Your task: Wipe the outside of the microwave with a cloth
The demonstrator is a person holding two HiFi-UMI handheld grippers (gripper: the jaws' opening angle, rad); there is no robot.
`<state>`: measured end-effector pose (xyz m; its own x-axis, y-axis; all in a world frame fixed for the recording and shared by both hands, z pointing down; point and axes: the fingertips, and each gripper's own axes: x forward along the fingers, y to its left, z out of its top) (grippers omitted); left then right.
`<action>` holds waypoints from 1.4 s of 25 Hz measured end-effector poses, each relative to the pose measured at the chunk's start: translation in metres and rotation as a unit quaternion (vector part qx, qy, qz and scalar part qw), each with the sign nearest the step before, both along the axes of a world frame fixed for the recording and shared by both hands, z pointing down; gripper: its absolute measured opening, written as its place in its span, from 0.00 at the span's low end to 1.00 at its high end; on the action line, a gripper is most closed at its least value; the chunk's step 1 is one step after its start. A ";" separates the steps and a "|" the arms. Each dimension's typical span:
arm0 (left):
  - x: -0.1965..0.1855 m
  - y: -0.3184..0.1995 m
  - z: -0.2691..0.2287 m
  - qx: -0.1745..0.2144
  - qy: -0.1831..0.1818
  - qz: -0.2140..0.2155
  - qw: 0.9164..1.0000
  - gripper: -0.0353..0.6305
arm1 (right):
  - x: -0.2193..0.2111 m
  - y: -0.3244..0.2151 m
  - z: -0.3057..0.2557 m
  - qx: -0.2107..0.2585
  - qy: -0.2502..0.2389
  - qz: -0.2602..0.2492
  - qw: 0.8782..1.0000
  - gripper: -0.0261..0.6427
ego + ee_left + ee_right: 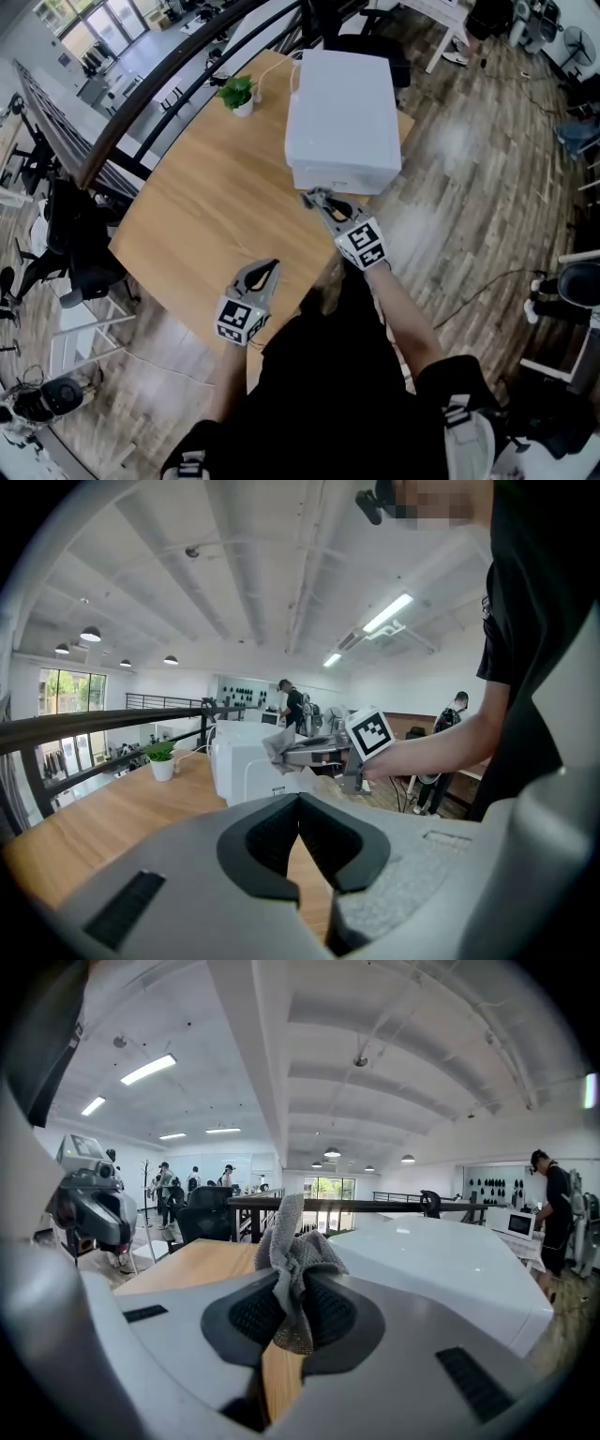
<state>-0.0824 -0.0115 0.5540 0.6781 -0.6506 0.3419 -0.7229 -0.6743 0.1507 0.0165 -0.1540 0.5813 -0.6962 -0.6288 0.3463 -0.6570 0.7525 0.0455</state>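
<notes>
In the lower centre of the head view, the person's black-clad torso [347,375] is covering the near edge of the light wooden table [206,216]. Just above it, the crumpled grey cloth [310,196] at the tips of the right gripper [313,199] is showing too small to make out. In the right gripper view, the gripper's own body is hiding the lower part of the boxy white microwave [450,1260].

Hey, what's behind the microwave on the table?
A white cable runs from its far side toward a small potted plant; a black chair stands beyond the table. The microwave hides its own rear panel.
</notes>
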 end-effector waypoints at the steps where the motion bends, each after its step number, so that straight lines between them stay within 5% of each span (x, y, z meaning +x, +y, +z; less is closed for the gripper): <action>1: 0.001 0.002 0.001 -0.006 -0.003 -0.003 1.000 0.05 | -0.002 -0.005 0.002 0.001 0.002 -0.002 1.000 0.10; 32: -0.025 0.008 0.001 -0.015 -0.013 -0.065 0.998 0.05 | -0.039 -0.098 0.052 -0.038 0.004 0.036 0.999 0.10; 35: -0.026 0.005 -0.002 0.009 -0.015 -0.061 0.998 0.05 | -0.039 -0.101 0.052 -0.033 0.001 0.040 0.999 0.10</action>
